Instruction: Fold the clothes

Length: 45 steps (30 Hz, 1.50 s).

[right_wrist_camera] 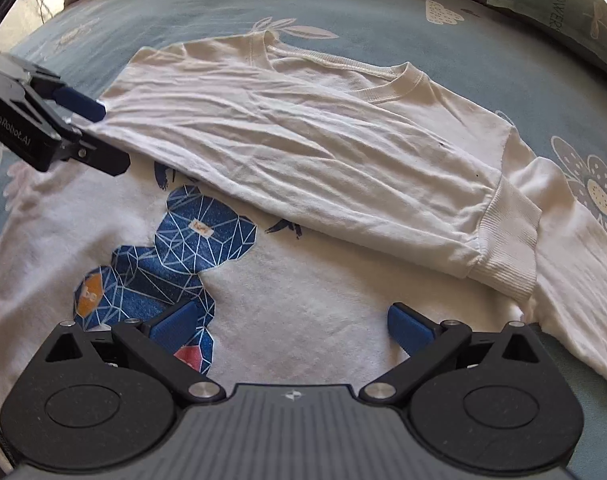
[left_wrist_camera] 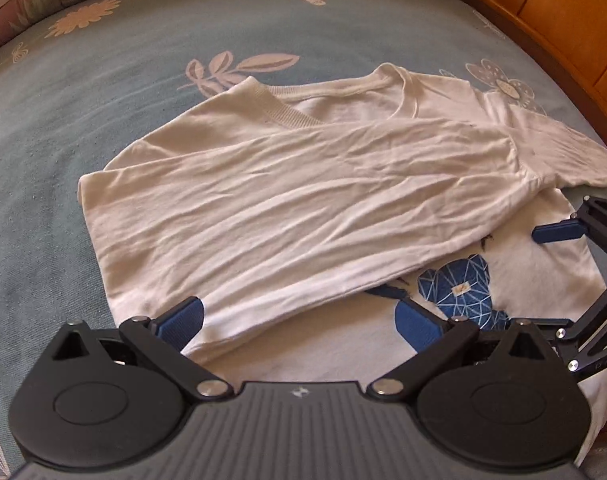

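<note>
Blue-padded fingers of the right tool (right_wrist_camera: 291,326) stand spread wide and empty just above the lower front of a white sweatshirt (right_wrist_camera: 303,288), close beside its blue geometric bear print (right_wrist_camera: 175,248). The left tool (left_wrist_camera: 299,320) is likewise wide and holds nothing; its fingers hover over the near edge of the garment, one pad close to the folded layer, the other near the print.

The sweatshirt lies face up on a bed covered by a blue floral sheet (left_wrist_camera: 103,120). One long sleeve (right_wrist_camera: 303,152) is already folded across the chest, running slantwise, with its ribbed cuff (right_wrist_camera: 507,240) resting near the opposite side. The other sleeve (right_wrist_camera: 575,272) still trails outward along that side, unfolded. Farther off lies the round neckline (right_wrist_camera: 387,80), and beyond it a patterned pillow (right_wrist_camera: 551,4) at the head of the bed. A wooden frame (left_wrist_camera: 543,20) borders the bed in the left wrist view.

Risks, as a judgement: the folded sleeve is wrinkled and only resting, so a pinch that catches just the top layer could drag it off the chest and undo the fold. The two tools work close together, so they could knock into each other. Grabbing the trailing sleeve too near its end could let it sag and bunch.
</note>
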### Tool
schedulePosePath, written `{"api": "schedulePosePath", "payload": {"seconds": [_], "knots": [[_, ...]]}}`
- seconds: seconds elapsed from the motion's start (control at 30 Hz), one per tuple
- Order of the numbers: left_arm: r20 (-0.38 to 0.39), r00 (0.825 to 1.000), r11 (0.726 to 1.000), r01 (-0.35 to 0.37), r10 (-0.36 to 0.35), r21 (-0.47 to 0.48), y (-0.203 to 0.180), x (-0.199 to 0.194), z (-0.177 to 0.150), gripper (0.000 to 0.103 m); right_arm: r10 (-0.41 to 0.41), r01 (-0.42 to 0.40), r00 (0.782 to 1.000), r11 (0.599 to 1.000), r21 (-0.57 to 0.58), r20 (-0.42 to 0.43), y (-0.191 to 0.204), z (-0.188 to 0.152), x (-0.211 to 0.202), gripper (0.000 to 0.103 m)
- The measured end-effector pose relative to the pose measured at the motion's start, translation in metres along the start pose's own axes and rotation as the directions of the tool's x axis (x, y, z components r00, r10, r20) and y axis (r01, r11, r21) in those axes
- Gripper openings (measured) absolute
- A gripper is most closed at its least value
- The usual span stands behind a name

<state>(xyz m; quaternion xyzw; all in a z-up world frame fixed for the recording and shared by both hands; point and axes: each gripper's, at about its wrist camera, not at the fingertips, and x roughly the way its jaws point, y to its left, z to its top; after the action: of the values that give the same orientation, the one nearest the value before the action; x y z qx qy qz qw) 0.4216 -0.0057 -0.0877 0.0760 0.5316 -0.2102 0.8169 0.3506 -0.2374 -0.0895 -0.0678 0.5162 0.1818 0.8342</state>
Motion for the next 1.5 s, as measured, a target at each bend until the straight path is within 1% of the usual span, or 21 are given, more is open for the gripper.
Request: {"api": "schedulePosePath", "payload": {"seconds": [0.07,0.17,0.2,0.27,0.37,0.47,0.6,0.7,0.77,0.8,0.9,0.97,1.03,1.07,1.13,1.2,1.27,1.37,1.4,1.47,1.5], "knots": [[0.002,1.000,1.000,0.001,-0.001,0.003,-0.006,-0.001,0.001,0.101,0.000,-0.001,1.000,0.998,0.055,0.027,-0.008,-0.002,-0.008,0.103],[-0.039,0.999,1.000,0.006,-0.006,0.006,-0.013,0.009,-0.003,0.101,0.007,-0.008,1.000,0.993,0.116,0.006,-0.023,-0.009,-0.010,0.103],[-0.060,0.998,1.000,-0.007,0.007,0.003,-0.014,0.014,-0.005,0.101,0.011,-0.010,1.000,0.991,0.133,-0.006,-0.028,-0.012,-0.009,0.103],[-0.058,0.998,0.999,-0.035,0.035,-0.009,-0.016,0.014,-0.005,0.101,0.023,-0.023,1.000,0.989,0.148,0.003,-0.035,-0.017,-0.015,0.103],[-0.043,0.998,0.998,-0.037,0.035,-0.048,-0.019,0.009,0.000,0.101,0.036,-0.046,0.998,0.980,0.193,0.057,-0.048,-0.022,-0.031,0.103],[-0.020,0.999,0.998,-0.036,0.036,-0.042,-0.031,0.003,0.010,0.101,0.013,-0.043,0.993,0.963,0.265,0.114,-0.071,-0.026,-0.047,0.103],[0.024,1.000,1.000,0.015,-0.014,-0.004,-0.058,0.000,0.028,0.101,-0.040,-0.032,0.986,0.909,0.416,0.162,-0.119,-0.042,-0.064,0.103],[0.055,0.997,0.997,0.052,-0.055,0.058,-0.086,0.002,0.042,0.101,-0.076,-0.043,0.981,0.814,0.580,0.179,-0.167,-0.068,-0.077,0.103],[0.062,0.994,0.991,0.082,-0.089,0.108,-0.107,0.007,0.050,0.101,-0.140,-0.013,0.973,0.759,0.651,0.183,-0.192,-0.088,-0.087,0.103],[0.065,0.992,0.986,0.098,-0.107,0.133,-0.118,0.009,0.054,0.101,-0.173,0.008,0.969,0.743,0.670,0.179,-0.201,-0.096,-0.091,0.103],[0.058,0.988,0.973,0.127,-0.140,0.191,-0.147,0.018,0.061,0.101,-0.268,0.068,0.947,0.707,0.704,0.177,-0.225,-0.120,-0.106,0.103],[0.049,0.987,0.964,0.141,-0.155,0.224,-0.163,0.023,0.065,0.101,-0.321,0.089,0.925,0.703,0.706,0.203,-0.237,-0.129,-0.117,0.103],[0.047,0.984,0.958,0.155,-0.171,0.243,-0.176,0.026,0.068,0.101,-0.351,0.096,0.906,0.713,0.694,0.235,-0.246,-0.128,-0.121,0.103],[0.045,0.983,0.955,0.162,-0.179,0.250,-0.183,0.029,0.069,0.101,-0.351,0.092,0.903,0.719,0.689,0.247,-0.251,-0.127,-0.119,0.103],[0.033,0.981,0.949,0.175,-0.190,0.262,-0.192,0.033,0.071,0.101,-0.337,0.075,0.905,0.726,0.684,0.259,-0.259,-0.121,-0.111,0.103],[0.018,0.982,0.945,0.178,-0.191,0.275,-0.200,0.038,0.075,0.101,-0.297,0.048,0.918,0.738,0.673,0.261,-0.264,-0.118,-0.098,0.103],[0.007,0.981,0.939,0.185,-0.195,0.290,-0.206,0.041,0.077,0.101,-0.278,0.054,0.931,0.745,0.665,0.236,-0.266,-0.122,-0.090,0.103],[-0.002,0.978,0.928,0.197,-0.207,0.316,-0.213,0.044,0.080,0.101,-0.307,0.089,0.927,0.736,0.671,0.215,-0.274,-0.145,-0.091,0.103],[-0.005,0.978,0.926,0.198,-0.207,0.322,-0.215,0.044,0.080,0.101,-0.317,0.092,0.925,0.721,0.686,0.209,-0.278,-0.152,-0.096,0.103],[-0.007,0.978,0.922,0.200,-0.209,0.332,-0.219,0.045,0.080,0.101,-0.368,0.149,0.917,0.670,0.727,0.151,-0.286,-0.163,-0.104,0.103],[-0.004,0.978,0.922,0.200,-0.210,0.332,-0.221,0.045,0.081,0.101,-0.386,0.155,0.911,0.649,0.745,0.146,-0.289,-0.167,-0.109,0.103]]}}
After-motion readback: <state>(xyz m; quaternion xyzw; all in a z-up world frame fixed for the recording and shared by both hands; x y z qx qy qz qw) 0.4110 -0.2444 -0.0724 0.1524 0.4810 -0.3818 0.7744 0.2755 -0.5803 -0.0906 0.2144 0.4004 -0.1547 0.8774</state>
